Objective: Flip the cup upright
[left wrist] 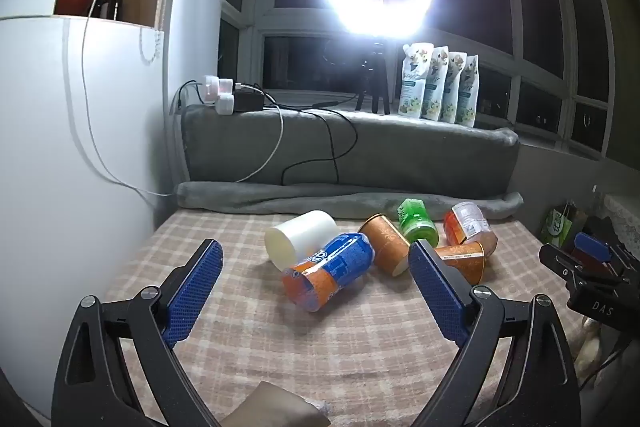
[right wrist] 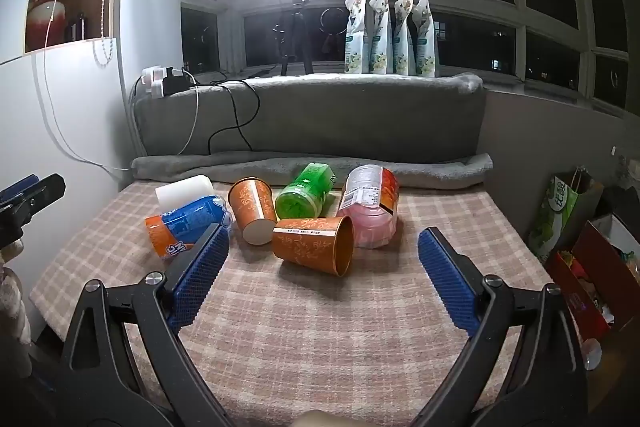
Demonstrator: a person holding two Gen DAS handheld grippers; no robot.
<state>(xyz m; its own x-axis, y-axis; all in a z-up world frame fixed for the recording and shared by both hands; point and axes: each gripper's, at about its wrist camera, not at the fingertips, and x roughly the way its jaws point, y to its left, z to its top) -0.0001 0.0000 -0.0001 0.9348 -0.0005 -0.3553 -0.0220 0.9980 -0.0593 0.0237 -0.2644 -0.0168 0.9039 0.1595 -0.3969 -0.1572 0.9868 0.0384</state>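
- While all the cups lie tipped over on the plaid cloth, both tools stand with their jaws spread wide and nothing between them: the right gripper faces the pile from the near side, and the left gripper does the same from its own angle.
- Taking the near orange paper cup as landmark: it lies on its side at the front of the pile, its open mouth turned toward the right of the right wrist view.
- Just behind it to the left lies a second orange paper cup, its pale base facing the camera; the two look to be touching or nearly so.
- Further left lies a blue-and-orange can-shaped cup, with a white cylinder behind that.
- Behind the landmark sits a green cup; to its right rear, a pink container with a printed label rests against it.
- The landmark cup appears to be thin printed paper with a rolled rim: probably very light, easily crushed, and prone to rolling on its tapered wall.
- A gentle pinch across the wall near the stiffer rim or base looks safest; squeezing mid-body could dent it.
- The ribbed blue pads should grip paper well, and the soft cloth gives little sliding.
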